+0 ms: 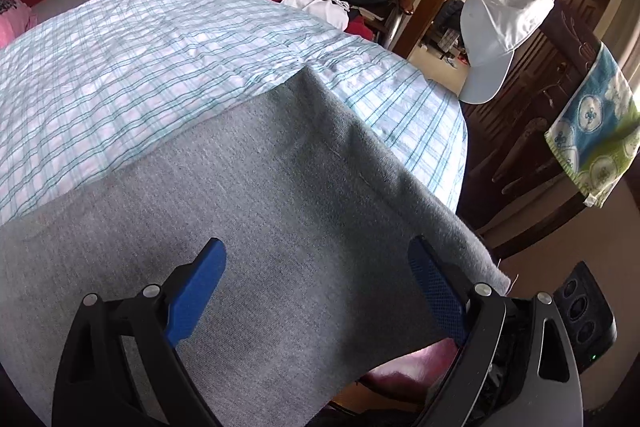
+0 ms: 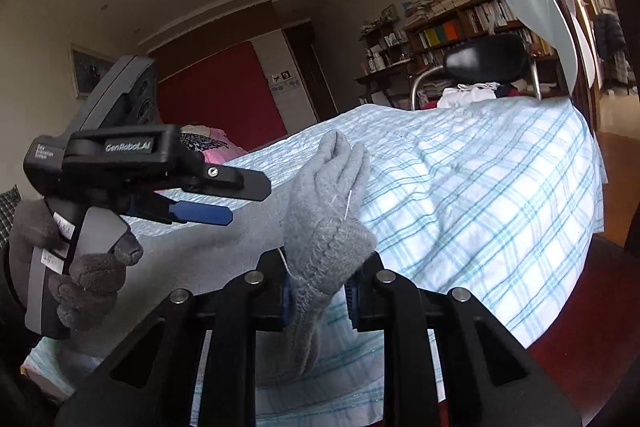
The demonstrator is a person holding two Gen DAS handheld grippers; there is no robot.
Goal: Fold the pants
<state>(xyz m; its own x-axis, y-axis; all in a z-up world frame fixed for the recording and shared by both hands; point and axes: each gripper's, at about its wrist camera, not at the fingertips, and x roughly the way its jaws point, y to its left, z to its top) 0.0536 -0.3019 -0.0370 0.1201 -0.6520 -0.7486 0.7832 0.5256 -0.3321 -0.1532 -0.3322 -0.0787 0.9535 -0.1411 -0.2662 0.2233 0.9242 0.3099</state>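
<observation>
Right wrist view: right claw [image 2: 318,297] pinches grey pants [image 2: 324,211]; left claw [image 1: 316,285] spread wide above them.

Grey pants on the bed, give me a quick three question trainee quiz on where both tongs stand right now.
1. True or false: the left tongs are open above the grey pants.
2. Multiple choice: the right tongs are shut on A) the white cap, B) a bunched ribbed part of the pants, C) nothing.
3. Fill in: the pants lie on a ____ bedcover.

Key: 1 true; the blue fingers stand wide apart over the cloth. 2 B. 3 plaid, in white and light blue.
</observation>
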